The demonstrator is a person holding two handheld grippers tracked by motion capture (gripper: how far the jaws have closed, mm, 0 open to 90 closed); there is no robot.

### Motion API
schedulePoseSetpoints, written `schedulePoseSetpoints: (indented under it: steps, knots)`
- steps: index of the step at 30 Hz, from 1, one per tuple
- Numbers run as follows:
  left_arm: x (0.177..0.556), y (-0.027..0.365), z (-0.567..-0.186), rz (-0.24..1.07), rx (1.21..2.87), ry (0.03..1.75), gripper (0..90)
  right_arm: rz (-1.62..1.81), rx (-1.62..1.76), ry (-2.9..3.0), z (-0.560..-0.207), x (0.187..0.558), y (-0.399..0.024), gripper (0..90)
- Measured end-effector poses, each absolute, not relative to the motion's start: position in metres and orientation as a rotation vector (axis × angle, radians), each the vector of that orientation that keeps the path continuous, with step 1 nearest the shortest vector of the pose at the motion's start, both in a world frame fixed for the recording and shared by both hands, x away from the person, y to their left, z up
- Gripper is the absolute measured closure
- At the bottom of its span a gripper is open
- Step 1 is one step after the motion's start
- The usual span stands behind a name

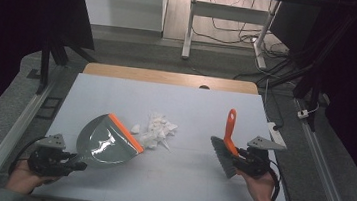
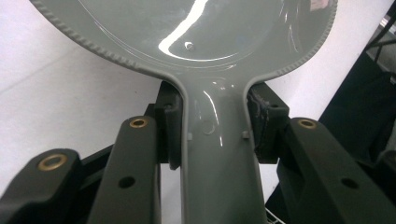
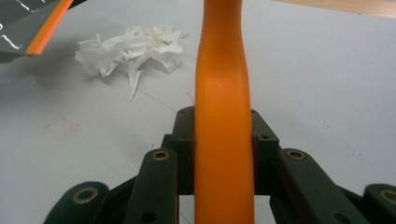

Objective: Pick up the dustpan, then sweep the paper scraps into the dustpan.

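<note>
On the left, the left gripper (image 1: pixel 78 165) is clamped on the grey handle of the dustpan (image 1: pixel 104 140), jaws tight on either side of that handle in the left gripper view. The pan lies low on the table (image 1: pixel 183 181), its orange lip (image 1: pixel 126 132) turned toward the mess, so it looks set as a catcher. Just beside that lip sits the paper (image 1: pixel 157 131), a loose heap of white scraps; whether the nearest scrap touches the lip is hard to tell from up here. Then open table, and over on the right the right gripper (image 1: pixel 237 157) grips the brush (image 1: pixel 226 148) by its orange handle, bristles down toward the table. I'd say the brush is poised to sweep the paper leftward into the pan.
</note>
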State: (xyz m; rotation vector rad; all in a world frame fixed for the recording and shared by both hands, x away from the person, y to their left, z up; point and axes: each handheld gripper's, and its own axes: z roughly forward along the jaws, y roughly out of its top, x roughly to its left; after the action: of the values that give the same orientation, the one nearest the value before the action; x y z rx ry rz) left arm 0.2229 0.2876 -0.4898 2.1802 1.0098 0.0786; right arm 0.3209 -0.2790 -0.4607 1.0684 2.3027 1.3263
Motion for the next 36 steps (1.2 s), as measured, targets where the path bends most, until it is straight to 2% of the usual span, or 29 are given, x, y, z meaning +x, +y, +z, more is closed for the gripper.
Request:
schedulePoseSetpoints:
  steps: [24, 36]
  knots:
    - [0.221, 0.283, -0.502, 0.022, 2.276, 1.031, 60.9, 1.32, 1.068, 2.312, -0.462, 0.321, -0.276, 69.9]
    - [0.236, 0.271, -0.507, 0.006, 2.302, 1.025, 60.9, 1.317, 1.063, 2.317, -0.462, 0.322, -0.275, 69.9]
